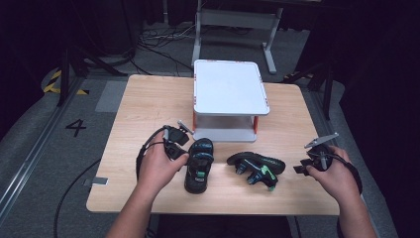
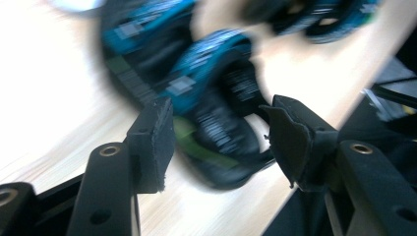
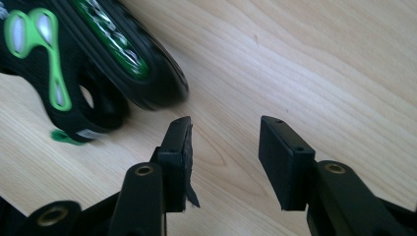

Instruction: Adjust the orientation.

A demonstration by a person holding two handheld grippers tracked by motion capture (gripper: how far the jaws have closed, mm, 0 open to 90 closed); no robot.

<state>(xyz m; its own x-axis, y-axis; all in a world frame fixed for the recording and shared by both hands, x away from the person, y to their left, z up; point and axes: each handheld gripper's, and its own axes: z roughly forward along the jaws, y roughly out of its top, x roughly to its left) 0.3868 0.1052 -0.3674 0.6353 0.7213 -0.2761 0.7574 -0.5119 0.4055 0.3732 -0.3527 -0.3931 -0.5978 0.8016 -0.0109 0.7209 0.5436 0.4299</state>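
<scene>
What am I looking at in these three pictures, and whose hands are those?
A person sits at a wooden table and holds a hand-operated grasping tool in each hand. The high view looks down from above. There you see the left tool beside an upright sandal, and the right tool out toward the table's right edge. A second sandal lies tipped on its side between them. Behind them stands a small white two-level shelf.

The other two pictures come from cameras riding on the tools, looking along their black jaws. Both tools stand open and hold nothing; the left tool's picture is blurred.
</scene>
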